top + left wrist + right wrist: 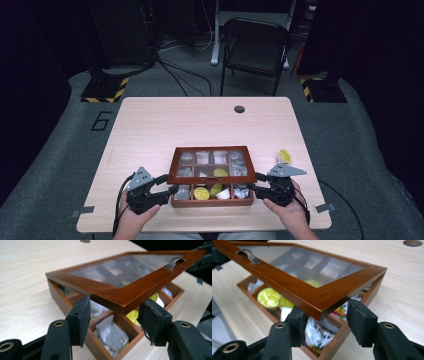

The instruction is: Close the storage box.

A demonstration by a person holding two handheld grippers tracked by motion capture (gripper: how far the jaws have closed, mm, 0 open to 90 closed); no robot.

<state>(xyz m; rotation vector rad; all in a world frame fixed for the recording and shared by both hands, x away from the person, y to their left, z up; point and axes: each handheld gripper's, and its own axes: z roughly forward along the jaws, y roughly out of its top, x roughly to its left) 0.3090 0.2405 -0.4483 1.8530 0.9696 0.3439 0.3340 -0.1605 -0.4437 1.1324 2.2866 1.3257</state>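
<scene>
A brown wooden box (212, 201) with little compartments sat near the front edge of the pale wooden table (165, 122). Its glass-topped wooden lid (212, 164) was tilted up at the front. The left gripper (171, 190) pinched the lid's front left corner. The right gripper (251, 187) pinched its front right corner. Tea bags (112, 333) and yellow round cups (269, 297) lay inside the box.
</scene>
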